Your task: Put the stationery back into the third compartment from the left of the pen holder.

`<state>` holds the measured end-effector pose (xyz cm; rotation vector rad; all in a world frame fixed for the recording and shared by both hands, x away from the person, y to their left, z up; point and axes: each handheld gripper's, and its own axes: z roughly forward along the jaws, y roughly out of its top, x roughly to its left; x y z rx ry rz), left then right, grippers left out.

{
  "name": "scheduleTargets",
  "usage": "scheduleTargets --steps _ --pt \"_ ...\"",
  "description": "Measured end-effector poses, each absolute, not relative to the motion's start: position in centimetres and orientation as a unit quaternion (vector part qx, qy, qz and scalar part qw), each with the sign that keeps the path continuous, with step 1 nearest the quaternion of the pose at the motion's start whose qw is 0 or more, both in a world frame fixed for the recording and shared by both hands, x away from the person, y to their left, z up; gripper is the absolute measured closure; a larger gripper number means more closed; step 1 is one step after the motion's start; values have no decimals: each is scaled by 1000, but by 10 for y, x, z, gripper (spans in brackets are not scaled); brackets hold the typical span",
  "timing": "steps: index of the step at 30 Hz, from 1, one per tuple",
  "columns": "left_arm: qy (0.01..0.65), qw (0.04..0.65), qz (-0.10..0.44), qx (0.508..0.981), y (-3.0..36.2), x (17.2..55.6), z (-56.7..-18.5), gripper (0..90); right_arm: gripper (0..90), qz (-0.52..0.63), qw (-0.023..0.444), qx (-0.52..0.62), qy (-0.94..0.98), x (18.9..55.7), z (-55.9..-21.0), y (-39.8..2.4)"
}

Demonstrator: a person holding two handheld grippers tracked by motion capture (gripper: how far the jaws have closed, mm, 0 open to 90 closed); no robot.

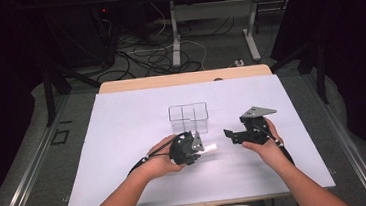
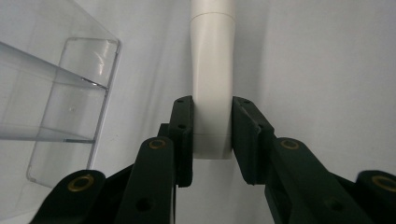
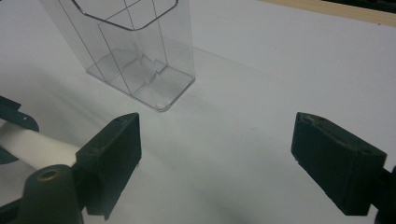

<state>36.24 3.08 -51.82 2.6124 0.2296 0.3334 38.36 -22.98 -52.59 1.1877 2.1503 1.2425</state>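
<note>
A white tube [image 2: 212, 84] lies between the jaws of my left gripper [image 2: 212, 135], which is shut on its lower end. In the high view the left gripper [image 1: 195, 149] sits just in front of a clear divided container [image 1: 188, 117], and the white tube [image 1: 209, 149] sticks out to its right. My right gripper [image 1: 230, 135] is held to the right of the tube, pointing left. Its jaws stand wide apart with nothing between them [image 3: 215, 154]. The clear container [image 3: 135, 51] stands upright ahead of it, and the tube [image 3: 37, 147] shows at the left edge.
A white sheet [image 1: 124, 138] covers the wooden table [image 1: 184, 78]. Beyond the table's far edge are table legs [image 1: 175, 38] and loose cables [image 1: 152, 55] on the floor. Free room lies left and right of the container.
</note>
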Motion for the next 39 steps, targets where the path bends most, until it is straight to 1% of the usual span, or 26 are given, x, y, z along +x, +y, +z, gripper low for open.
scheduleTargets --steps 6,15,23,30,39 --pt "116 270 115 949 39 363 -514 712 158 444 193 423 766 384 -526 -230" --pt "189 329 98 920 55 366 -505 712 160 453 187 427 760 383 -524 -229" --pt "258 409 95 870 70 366 -497 712 163 466 170 428 755 381 -521 -223" --pt "293 454 103 835 86 370 -494 712 196 497 148 434 737 380 -514 -216" --pt "335 496 109 794 102 373 -493 712 251 524 135 423 727 380 -502 -207"
